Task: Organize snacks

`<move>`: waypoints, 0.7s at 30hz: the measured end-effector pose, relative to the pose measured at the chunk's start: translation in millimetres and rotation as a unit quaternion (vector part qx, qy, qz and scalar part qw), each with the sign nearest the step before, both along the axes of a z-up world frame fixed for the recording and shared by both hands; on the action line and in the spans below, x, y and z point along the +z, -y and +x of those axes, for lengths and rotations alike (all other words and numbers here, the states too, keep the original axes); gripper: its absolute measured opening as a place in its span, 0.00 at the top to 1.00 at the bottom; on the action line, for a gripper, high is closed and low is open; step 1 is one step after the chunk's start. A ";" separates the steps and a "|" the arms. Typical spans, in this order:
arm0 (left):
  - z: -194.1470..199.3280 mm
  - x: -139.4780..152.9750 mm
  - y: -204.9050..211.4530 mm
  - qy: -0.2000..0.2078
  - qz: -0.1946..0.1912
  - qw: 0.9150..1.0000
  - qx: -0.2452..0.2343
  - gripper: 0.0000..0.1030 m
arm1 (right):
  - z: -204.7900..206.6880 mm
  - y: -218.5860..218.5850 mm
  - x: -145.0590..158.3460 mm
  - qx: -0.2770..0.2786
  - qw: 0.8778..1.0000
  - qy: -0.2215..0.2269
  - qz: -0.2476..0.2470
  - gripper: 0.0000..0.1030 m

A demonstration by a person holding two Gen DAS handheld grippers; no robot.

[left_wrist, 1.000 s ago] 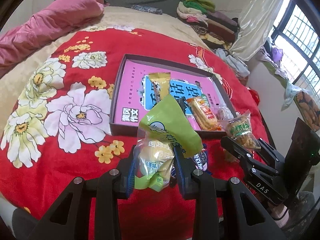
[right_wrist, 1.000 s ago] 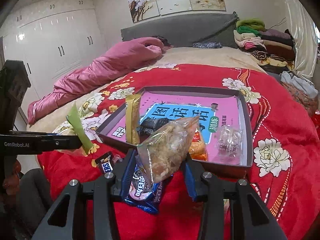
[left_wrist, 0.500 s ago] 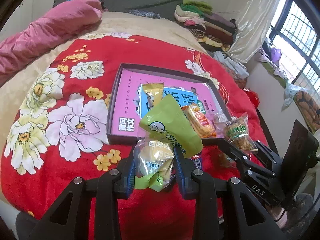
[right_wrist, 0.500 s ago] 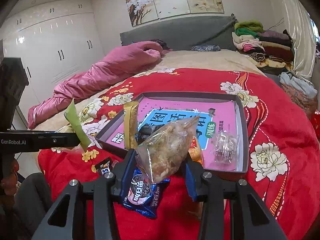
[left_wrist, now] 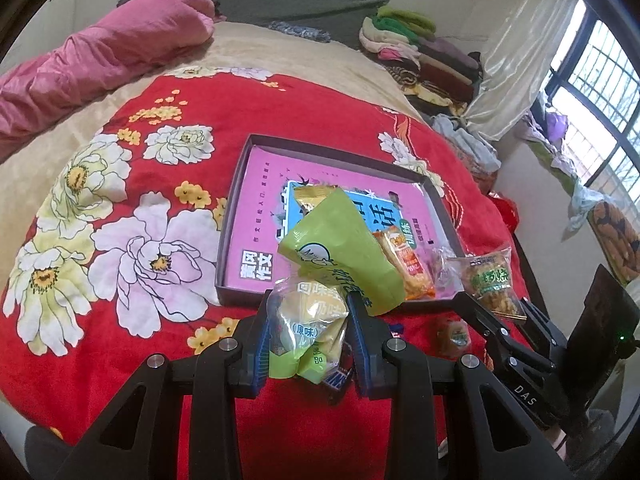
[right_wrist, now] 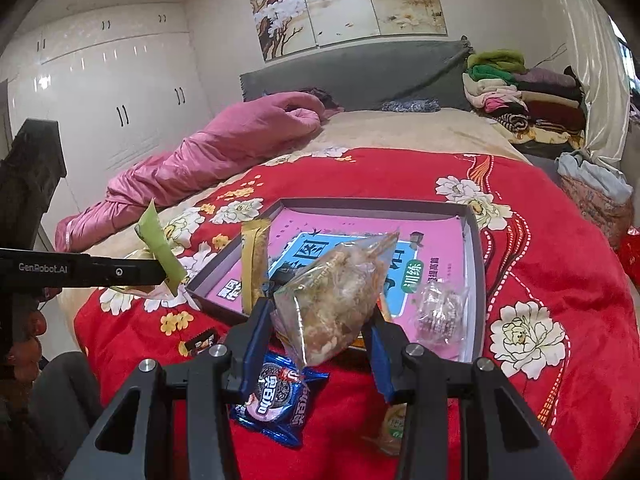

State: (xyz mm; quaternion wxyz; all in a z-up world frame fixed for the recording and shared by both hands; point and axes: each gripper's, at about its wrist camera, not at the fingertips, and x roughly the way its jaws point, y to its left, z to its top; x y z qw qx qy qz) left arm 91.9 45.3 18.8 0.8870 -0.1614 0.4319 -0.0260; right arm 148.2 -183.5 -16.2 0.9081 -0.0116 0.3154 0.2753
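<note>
A: Left gripper (left_wrist: 308, 320), status?

B: Clenched on a crinkly green-and-clear plastic snack packet (left_wrist: 320, 280) with pale yellow pieces inside. Blue pads press both its sides; the green top sticks up past the fingertips.

A: Right gripper (right_wrist: 320, 328)?

B: Grasping a clear plastic bag of brown crunchy snack (right_wrist: 336, 300), pinched between its blue pads, the bag tilting up and to the right.

A: Where is the box?

B: The shallow dark grey cardboard tray (left_wrist: 236, 216) with a pink printed book lying flat inside sits just ahead of both grippers on the red floral bedspread (left_wrist: 120, 208). In it: a gold foil sachet (right_wrist: 252, 264) standing against the near-left wall, an orange wrapped bar (left_wrist: 404, 260), and a small clear wrapped sweet (right_wrist: 436, 312) ahead-right of the right gripper.

A: Anything outside the tray?

B: A blue foil cookie pack (right_wrist: 276, 396) lies on the spread directly under the right gripper. A small dark chocolate wrapper (right_wrist: 200, 342) lies to its left. A small round orange-green jelly cup (left_wrist: 452, 334) lies between the two grippers, right of the left one.

A: Both held packets over the tray?

B: They hang at its near edge; cannot tell if over it or just short.
</note>
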 end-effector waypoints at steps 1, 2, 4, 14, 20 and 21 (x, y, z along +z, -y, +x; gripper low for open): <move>0.8 -0.4 -0.6 0.000 0.000 1.000 0.002 0.66 | 0.2 0.9 0.4 0.000 1.000 0.000 0.001 0.56; 1.9 -0.8 -0.9 -0.001 0.000 1.000 0.003 0.66 | 0.5 2.0 0.9 -0.001 1.000 -0.001 0.004 0.56; 5.0 -2.4 -2.8 -0.002 -0.002 1.000 0.005 0.66 | 1.7 4.3 1.7 -0.002 1.000 -0.003 0.009 0.56; 19.2 -6.0 -2.1 -0.002 -0.002 1.000 0.008 0.66 | 9.8 13.2 3.8 -0.016 1.000 -0.004 0.013 0.56; 24.3 -10.0 -1.1 -0.007 -0.005 1.000 0.011 0.66 | 13.0 17.7 5.2 -0.022 1.000 -0.003 0.013 0.56; 25.1 -10.6 -1.0 -0.007 -0.006 1.000 0.011 0.66 | 13.6 18.7 5.3 -0.023 1.000 -0.002 0.014 0.56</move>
